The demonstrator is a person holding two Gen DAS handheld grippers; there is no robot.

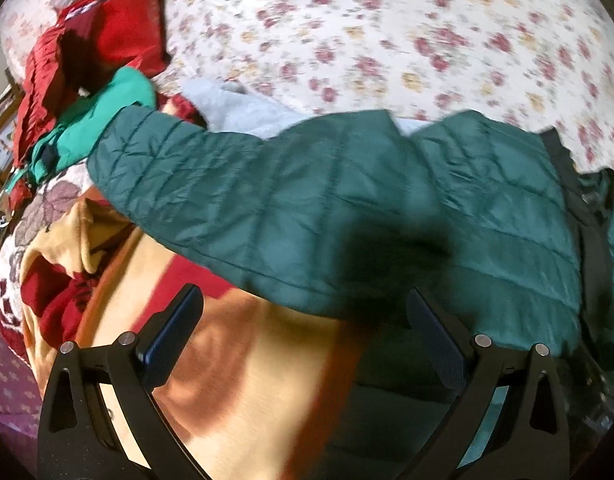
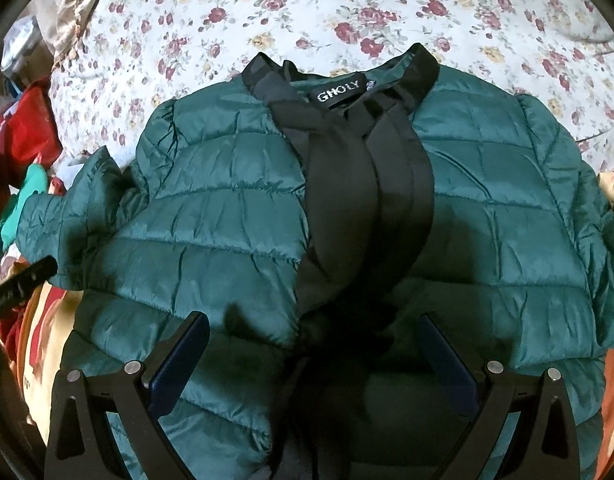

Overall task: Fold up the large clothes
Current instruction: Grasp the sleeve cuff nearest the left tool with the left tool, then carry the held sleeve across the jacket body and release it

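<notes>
While the green quilted jacket [image 2: 235,216] lies spread face up on the flowered bedsheet [image 2: 315,12], its black collar [image 2: 423,68] points away from the right wrist camera and the black lining [image 2: 363,184] shows in a strip down the open front. A small black label [image 2: 338,95] sewn inside the neck reads "GHOLY" in white letters; a second, smaller tag just beside it is too blurred to read. The right claw [image 2: 315,344] hovers over the lower middle of the jacket with its fingers wide apart, gripping nothing. At the left edge of that view a dark bar pokes in over the jacket's sleeve; what it is cannot be told.

From the left wrist camera the jacket's sleeve [image 1: 195,176] stretches across the frame toward a heap of red clothes [image 1: 119,32] and a bright green garment [image 1: 119,100]. The left claw [image 1: 303,320] is also spread open and empty, one finger over a tan and orange blanket [image 1: 243,360], the other at the jacket's hem. A pale grey cloth [image 1: 235,108] lies behind the sleeve on the bedsheet. This view is smeared, so finer details are lost.
</notes>
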